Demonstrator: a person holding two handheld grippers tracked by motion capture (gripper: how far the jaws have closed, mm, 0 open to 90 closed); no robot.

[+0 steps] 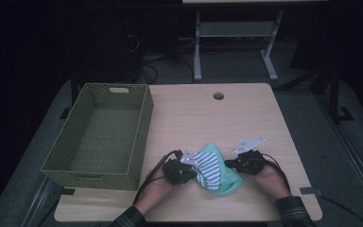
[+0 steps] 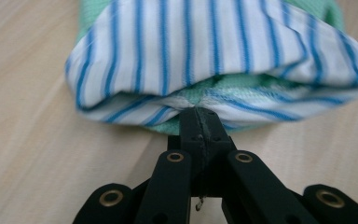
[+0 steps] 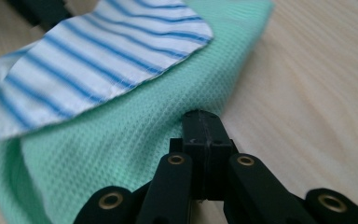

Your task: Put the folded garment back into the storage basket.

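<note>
A folded cloth [image 1: 215, 168], mint green waffle weave on one face and white with blue stripes on the other, lies near the table's front edge between my two grippers. My left gripper [image 1: 190, 173] is shut on the cloth's left edge. In the left gripper view the jaws [image 2: 199, 115] pinch the striped layer [image 2: 205, 51], with green showing underneath. My right gripper [image 1: 230, 164] is shut on the cloth's right edge. In the right gripper view its closed tips [image 3: 203, 117] bite the green fabric [image 3: 121, 149], and the striped flap [image 3: 98, 60] lies across the top.
An empty green woven basket [image 1: 144, 127] stands on the left half of the wooden table [image 1: 246, 123]. A cable hole [image 1: 218, 96] sits near the far edge. A white table frame [image 1: 197, 52] stands on the floor behind.
</note>
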